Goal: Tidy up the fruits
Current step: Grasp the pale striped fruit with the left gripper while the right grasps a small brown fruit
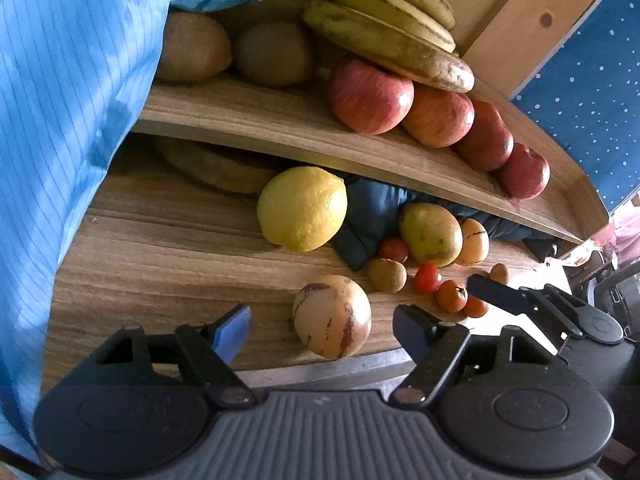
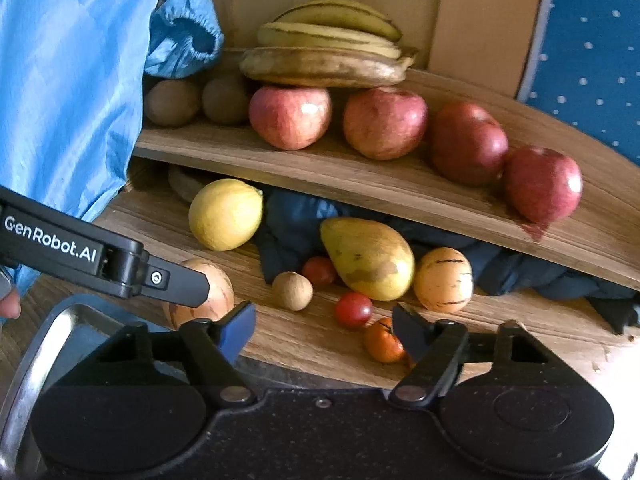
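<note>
A pale, brown-streaked round fruit [image 1: 332,316] lies at the front edge of the lower wooden shelf [image 1: 160,248]. My left gripper [image 1: 324,330] stands open around it, with gaps on both sides. My right gripper [image 2: 324,330] is open over a cherry tomato [image 2: 354,310]; its right finger covers part of a small orange fruit [image 2: 382,340]. Further back lie a lemon [image 1: 302,208], a yellow-green mango [image 2: 368,258], a second striped fruit [image 2: 443,280] and a small brown nut-like fruit [image 2: 293,290]. On the upper shelf [image 2: 320,164] are bananas [image 2: 328,64], several red apples [image 2: 290,116] and two kiwis [image 2: 172,102].
A person's blue sleeve [image 1: 60,120] fills the left side of both views. A dark blue cloth [image 2: 292,220] is bunched under the upper shelf. A metal tray rim [image 2: 36,360] shows at lower left. A blue dotted wall [image 1: 580,80] stands to the right.
</note>
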The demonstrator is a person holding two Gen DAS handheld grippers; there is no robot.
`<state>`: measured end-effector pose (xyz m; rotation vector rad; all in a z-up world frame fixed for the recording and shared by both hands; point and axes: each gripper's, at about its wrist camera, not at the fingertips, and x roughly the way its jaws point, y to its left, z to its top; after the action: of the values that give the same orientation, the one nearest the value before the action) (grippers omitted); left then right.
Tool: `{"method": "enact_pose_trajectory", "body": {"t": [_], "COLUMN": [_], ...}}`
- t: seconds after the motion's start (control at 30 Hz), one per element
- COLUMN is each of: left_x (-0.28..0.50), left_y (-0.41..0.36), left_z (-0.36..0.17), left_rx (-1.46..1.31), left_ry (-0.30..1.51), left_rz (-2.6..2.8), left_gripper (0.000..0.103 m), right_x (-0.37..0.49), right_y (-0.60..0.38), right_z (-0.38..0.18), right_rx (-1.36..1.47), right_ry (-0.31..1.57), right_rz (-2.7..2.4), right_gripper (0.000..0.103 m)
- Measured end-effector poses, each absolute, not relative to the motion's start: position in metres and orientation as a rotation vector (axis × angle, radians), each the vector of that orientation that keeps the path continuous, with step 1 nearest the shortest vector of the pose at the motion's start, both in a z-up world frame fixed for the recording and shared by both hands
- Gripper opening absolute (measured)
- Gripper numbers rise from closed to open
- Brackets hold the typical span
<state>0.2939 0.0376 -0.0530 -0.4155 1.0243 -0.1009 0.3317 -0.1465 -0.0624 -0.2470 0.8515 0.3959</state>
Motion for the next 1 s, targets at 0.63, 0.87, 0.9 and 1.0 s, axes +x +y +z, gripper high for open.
{"method": "enact_pose_trajectory", "body": {"t": [0.63, 0.87, 0.9, 1.0], "left_x": [0.304, 0.306, 0.306, 0.305], "left_y": [0.035, 0.035, 0.035, 0.034], "left_z": [-0.06, -0.063, -0.062, -0.063], "left_rx": [-0.455, -0.458, -0.459, -0.462], "left_ry": [1.042, 1.047, 1.048, 1.046], "left_rz": [-0.114, -0.105, -0.104, -0.101], "left_gripper": [0.053, 0.052, 0.052, 0.051], "right_x": [0.349, 0.349, 0.348, 0.349], "right_y": [-0.129, -0.118, -0.117, -0.114], "right_z": [-0.077, -0.079, -0.079, -0.08], "right_rx": [-0.324, -0.377, -0.386, -0.417], "right_ry": [0.864, 0.864, 0.863, 0.869], "right_rz": [0.523, 0.565, 0.565, 0.557], "right_gripper": [0.043, 0.033, 0.033, 0.027]}}
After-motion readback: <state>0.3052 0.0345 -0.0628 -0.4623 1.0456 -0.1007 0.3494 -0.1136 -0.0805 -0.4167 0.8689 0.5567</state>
